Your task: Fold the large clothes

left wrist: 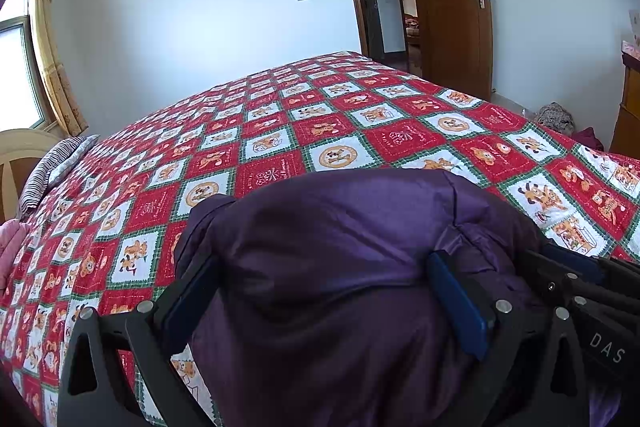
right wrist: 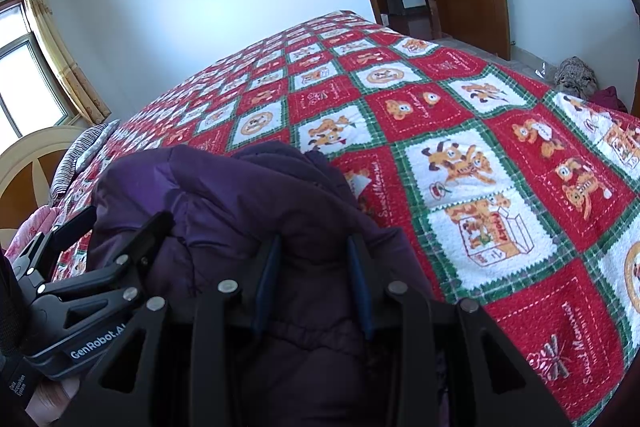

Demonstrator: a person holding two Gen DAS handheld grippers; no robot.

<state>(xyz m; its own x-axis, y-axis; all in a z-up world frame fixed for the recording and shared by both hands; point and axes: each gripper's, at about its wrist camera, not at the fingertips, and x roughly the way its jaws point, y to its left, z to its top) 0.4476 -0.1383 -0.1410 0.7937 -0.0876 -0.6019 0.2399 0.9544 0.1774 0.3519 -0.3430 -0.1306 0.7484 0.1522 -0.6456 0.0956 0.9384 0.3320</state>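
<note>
Puffy dark purple jacket bunched in a mound, long axis unclear, left tool and right tool both clenched on its folds, patterned bed beyond.

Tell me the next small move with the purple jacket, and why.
Probably carry the purple jacket forward together and lay it on the patterned bedspread. Both the left gripper and the right gripper have bunched fabric between their jaws, and the bedspread ahead offers open flat space for spreading it.
</note>
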